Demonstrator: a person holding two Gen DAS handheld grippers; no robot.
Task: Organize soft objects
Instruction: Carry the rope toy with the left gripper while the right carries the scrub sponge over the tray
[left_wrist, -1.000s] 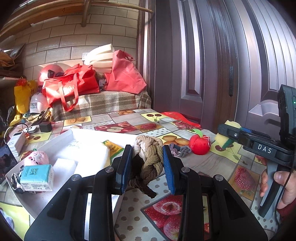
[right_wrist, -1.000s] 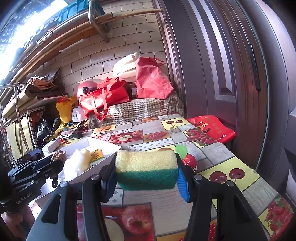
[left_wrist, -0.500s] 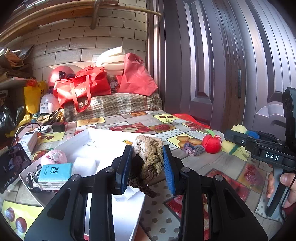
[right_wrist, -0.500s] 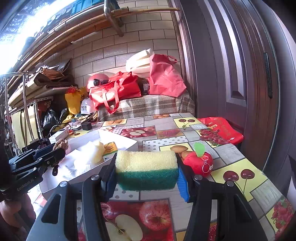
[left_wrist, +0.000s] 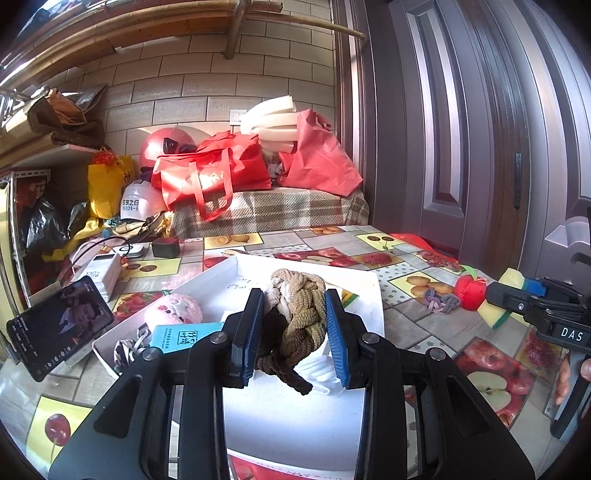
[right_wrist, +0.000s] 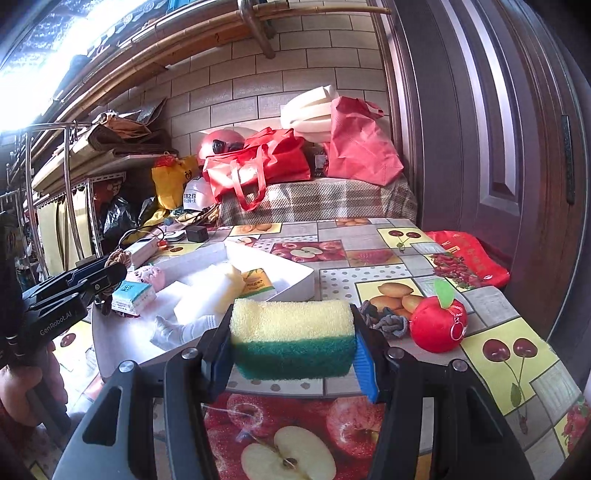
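My left gripper (left_wrist: 294, 338) is shut on a braided brown and beige rope toy (left_wrist: 298, 314) and holds it above the white tray (left_wrist: 371, 291). My right gripper (right_wrist: 291, 347) is shut on a yellow and green sponge (right_wrist: 291, 338), held above the table just right of the tray (right_wrist: 295, 271). The tray holds a pink plush (left_wrist: 173, 310), a blue tissue pack (left_wrist: 181, 336), white foam blocks (right_wrist: 207, 291) and a white cloth (right_wrist: 181, 330). A red plush apple (right_wrist: 437, 328) and a grey knotted rope (right_wrist: 384, 319) lie on the table right of the tray.
A phone (left_wrist: 59, 326) leans at the table's left edge beside a white power bank (left_wrist: 98, 273) with cables. A red pouch (right_wrist: 469, 256) lies near the door. Red bags (left_wrist: 210, 173) sit on a covered bench behind the table.
My left gripper has swung left with the rope toy, from beside the tray to over its middle. My right gripper with the sponge has moved a little nearer the tray.
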